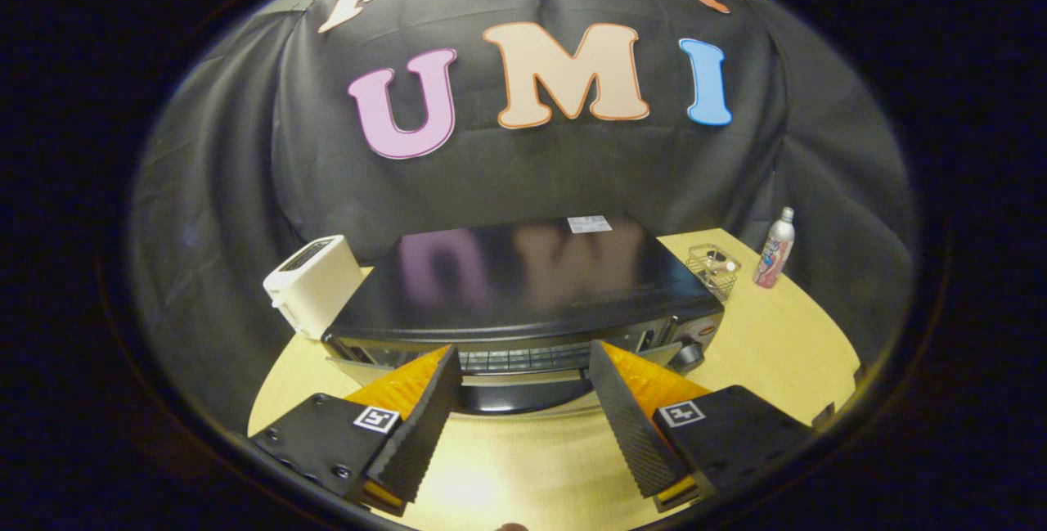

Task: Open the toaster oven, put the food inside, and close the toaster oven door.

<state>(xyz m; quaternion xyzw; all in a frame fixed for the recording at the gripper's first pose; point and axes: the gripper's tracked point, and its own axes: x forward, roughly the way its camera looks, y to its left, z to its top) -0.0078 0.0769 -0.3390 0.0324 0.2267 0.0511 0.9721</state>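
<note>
gripper [523, 367] is hanging wide open with nothing in it right above the toaster oven [523, 290] on the table [777, 351], so I'd drop down squarely onto the door handle [523, 396] before pulling, otherwise it'll probably slip off

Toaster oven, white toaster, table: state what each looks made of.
Toaster oven: top looks like glossy black painted metal, since it mirrors the wall behind; could be coated otherwise.
White toaster: smooth matte white shell, probably plastic.
Table: pale yellowish, smooth with soft glare, likely laminate or finished wood.
The claw hangs open just before the oven's front, holding nothing.
</note>
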